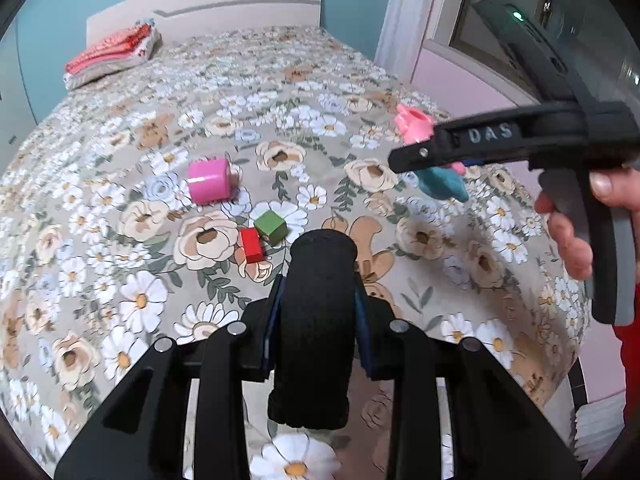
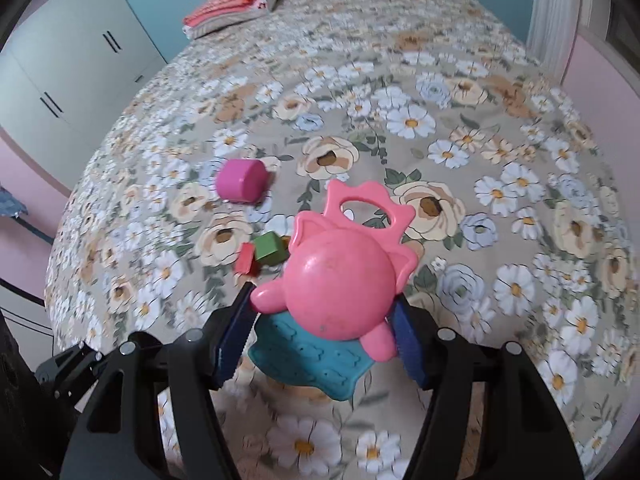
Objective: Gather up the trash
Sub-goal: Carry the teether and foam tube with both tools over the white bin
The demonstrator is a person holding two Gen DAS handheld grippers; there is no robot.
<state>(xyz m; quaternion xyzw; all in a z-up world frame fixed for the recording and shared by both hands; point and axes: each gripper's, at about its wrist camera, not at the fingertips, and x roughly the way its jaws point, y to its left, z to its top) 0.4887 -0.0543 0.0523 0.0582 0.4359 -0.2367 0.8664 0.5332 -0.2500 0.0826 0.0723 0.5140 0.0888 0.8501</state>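
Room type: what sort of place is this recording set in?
Most likely a bedroom, perhaps a child's. A bed with a floral cover fills the view, folded linen lies by the headboard, a wardrobe stands alongside, and toy blocks lie on the cover.

Left gripper (image 1: 316, 280) points steeply down, pads clamped (something dark between them); right gripper (image 2: 324, 320), at two o'clock, grips too.

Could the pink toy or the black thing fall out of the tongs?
Maybe. The pink toy is round and smooth, and the right tongs pinch only its lower part, so it might slip out. The black roll sticks far past the left tongs and could tip. Either could land on the blocks below.
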